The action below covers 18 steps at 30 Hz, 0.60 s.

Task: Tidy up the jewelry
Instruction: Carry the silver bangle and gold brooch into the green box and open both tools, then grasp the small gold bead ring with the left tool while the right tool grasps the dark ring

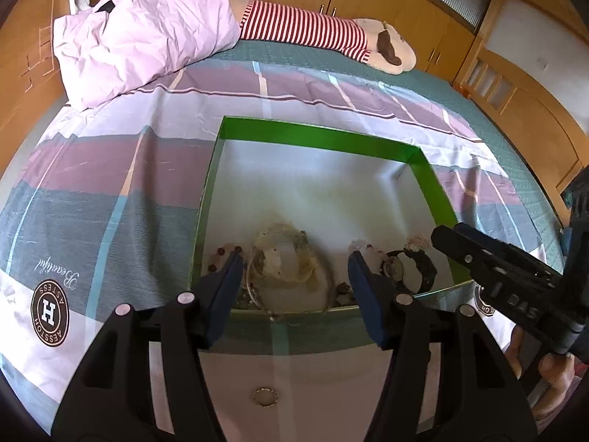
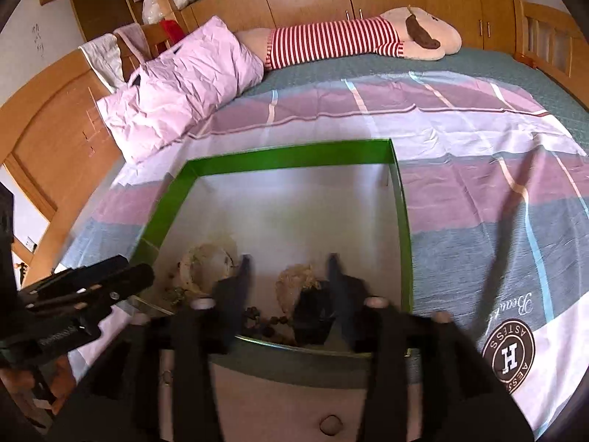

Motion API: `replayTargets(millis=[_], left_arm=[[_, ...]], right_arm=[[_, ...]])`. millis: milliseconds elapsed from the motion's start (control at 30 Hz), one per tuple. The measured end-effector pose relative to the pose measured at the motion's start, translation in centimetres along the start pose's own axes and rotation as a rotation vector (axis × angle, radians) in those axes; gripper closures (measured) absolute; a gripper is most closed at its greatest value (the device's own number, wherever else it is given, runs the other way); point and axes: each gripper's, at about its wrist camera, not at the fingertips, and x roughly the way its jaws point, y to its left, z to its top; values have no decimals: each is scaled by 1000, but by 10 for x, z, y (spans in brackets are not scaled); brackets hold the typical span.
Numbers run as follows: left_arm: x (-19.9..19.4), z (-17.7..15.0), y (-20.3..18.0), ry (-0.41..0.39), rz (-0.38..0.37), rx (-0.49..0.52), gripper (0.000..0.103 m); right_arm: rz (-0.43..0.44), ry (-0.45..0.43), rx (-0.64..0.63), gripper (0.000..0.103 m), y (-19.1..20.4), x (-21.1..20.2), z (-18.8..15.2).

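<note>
A green box [image 1: 316, 136] with a white floor lies on the bed. Along its near wall lie pale bead bracelets [image 1: 283, 258], thin bangles, a string of dark red beads [image 1: 224, 252] and a black watch [image 1: 412, 269]. My left gripper [image 1: 294, 269] hovers open above the bracelets, nothing between its blue pads. A small ring [image 1: 264, 396] lies on the sheet in front of the box, below that gripper. In the right wrist view my right gripper [image 2: 290, 261] is blurred and open over the box's near right corner, above the black watch [image 2: 313, 313] and dark beads [image 2: 257, 316].
The box [image 2: 291, 156] rests on a striped sheet [image 1: 92, 202] with a round logo. A pink pillow [image 1: 140, 33] and a striped plush toy [image 1: 313, 29] lie at the bed's far side. Wooden cabinets ring the bed. A hand [image 1: 552, 379] holds the right gripper.
</note>
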Motion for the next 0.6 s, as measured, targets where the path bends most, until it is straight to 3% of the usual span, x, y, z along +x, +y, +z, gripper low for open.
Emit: replayTargets(millis=[100, 233, 433, 500, 600], left_arm=[[-7, 0, -2, -8, -12, 7, 40], [-23, -9, 0, 22, -21, 2, 37], [-18, -49, 15, 158, -11, -52, 37], [-6, -69, 17, 236, 4, -63, 37], [5, -79, 14, 273, 10, -56, 37]], right_arm=[[10, -6, -12, 45, 4, -13, 2], [59, 69, -1, 45, 2, -31, -12], [-54, 279, -65, 45, -1, -12, -65], [-99, 362, -69, 45, -4, 3, -83], [-149, 413, -112, 45, 1, 16, -94]])
